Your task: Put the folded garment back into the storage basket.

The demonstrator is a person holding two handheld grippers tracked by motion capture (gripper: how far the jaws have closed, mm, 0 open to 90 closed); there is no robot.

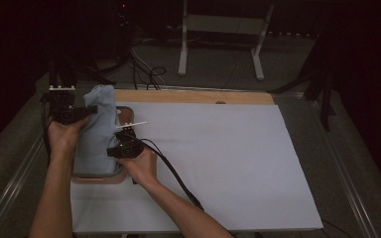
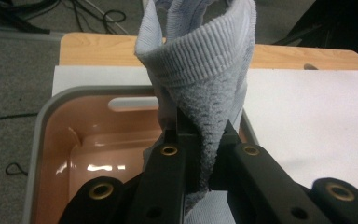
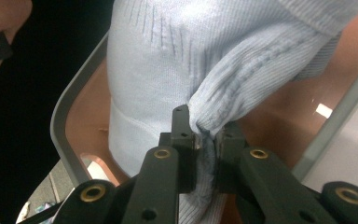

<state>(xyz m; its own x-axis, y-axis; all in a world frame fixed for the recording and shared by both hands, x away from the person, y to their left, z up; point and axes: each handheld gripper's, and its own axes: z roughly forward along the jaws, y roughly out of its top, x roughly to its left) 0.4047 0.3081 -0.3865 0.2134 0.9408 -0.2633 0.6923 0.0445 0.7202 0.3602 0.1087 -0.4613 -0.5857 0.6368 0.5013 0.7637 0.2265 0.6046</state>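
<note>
A light blue knitted garment (image 1: 96,131) hangs over a pink basin with a grey rim (image 1: 101,177) at the table's left edge. My left gripper (image 1: 90,110) is shut on the garment's ribbed edge (image 2: 205,70), lifted above the basin (image 2: 46,121). My right gripper (image 1: 125,135) is shut on another fold of the same garment (image 3: 223,107), low over the basin's rim (image 3: 70,116). The cloth stretches between the two grippers and hides most of the basin's inside.
A white sheet (image 1: 218,163) covers the wooden table (image 1: 193,96), bare to the right of the basin. Cables (image 1: 144,74) and a white frame's legs (image 1: 218,44) stand on the floor beyond the table's far edge. A cable (image 1: 173,173) trails from my right gripper.
</note>
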